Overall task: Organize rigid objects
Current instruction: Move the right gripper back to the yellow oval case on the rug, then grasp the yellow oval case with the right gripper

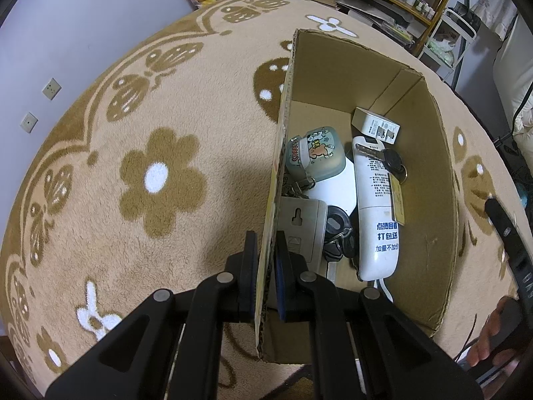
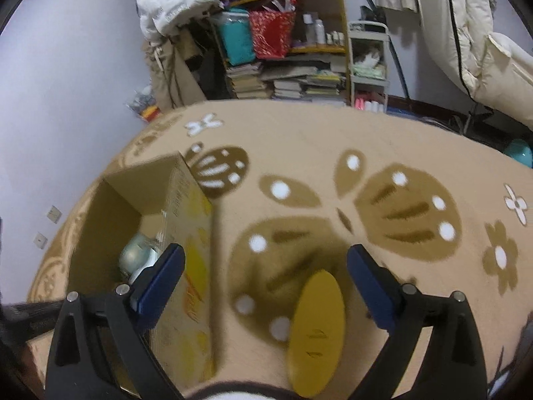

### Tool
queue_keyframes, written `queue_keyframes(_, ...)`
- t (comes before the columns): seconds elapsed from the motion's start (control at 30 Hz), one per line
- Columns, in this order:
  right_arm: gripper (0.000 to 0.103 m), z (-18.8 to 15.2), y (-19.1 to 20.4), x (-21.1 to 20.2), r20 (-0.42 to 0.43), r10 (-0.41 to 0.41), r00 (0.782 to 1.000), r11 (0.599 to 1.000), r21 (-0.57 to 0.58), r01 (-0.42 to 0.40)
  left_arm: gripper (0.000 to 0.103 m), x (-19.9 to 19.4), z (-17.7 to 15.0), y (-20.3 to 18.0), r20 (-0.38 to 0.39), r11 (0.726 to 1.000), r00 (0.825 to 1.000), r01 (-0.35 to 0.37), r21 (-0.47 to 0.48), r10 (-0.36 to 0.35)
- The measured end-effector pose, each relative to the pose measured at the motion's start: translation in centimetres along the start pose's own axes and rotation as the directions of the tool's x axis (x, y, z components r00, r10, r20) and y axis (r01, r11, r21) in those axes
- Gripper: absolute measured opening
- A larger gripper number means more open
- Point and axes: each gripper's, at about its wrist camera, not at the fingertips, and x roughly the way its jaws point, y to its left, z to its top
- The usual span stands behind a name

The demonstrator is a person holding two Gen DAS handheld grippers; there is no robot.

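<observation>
Yellow oval piece [image 2: 316, 333], lower centre of frame, on the carpet [image 2: 333, 140] beside the cardboard box [image 2: 186, 266]: next pickup, not yet gripped.
Right tool [image 2: 266, 286] spread wide, empty, straddling it; must descend, close, carry left into the box. Left tool [image 1: 266, 273] clamped on the box wall [image 1: 269, 233], steadying; keys [image 1: 389, 160], white bottle [image 1: 376, 206] inside.

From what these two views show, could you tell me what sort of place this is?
Most likely a lived-in room at home, perhaps a bedroom: a plush butterfly-patterned rug covers the surface, a cluttered shelf of books stands against the wall, and a pale quilted coat hangs nearby.
</observation>
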Motion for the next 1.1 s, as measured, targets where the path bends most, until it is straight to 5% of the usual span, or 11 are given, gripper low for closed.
queue_keyframes(0.47, 0.102, -3.7, -3.9, 5.1, -0.208, -0.114, 0.972, 0.989, 0.065, 0.130, 0.010, 0.0, 0.0, 0.0, 0.000, 1.000, 1.000, 0.000, 0.001, 0.000)
queue_keyframes(0.9, 0.102, -6.4, -2.7, 7.9, -0.289, -0.237, 0.927, 0.971, -0.067, 0.227, 0.010, -0.1, 0.0, 0.1, -0.001, 1.000, 1.000, -0.001, 0.003, 0.001)
queue_keyframes(1.1, 0.087, -6.6, -1.9, 7.9, -0.316, -0.262, 0.912, 0.965, -0.069, 0.253, 0.010, 0.0, 0.0, 0.1, -0.002, 1.000, 1.000, 0.000, 0.004, 0.000)
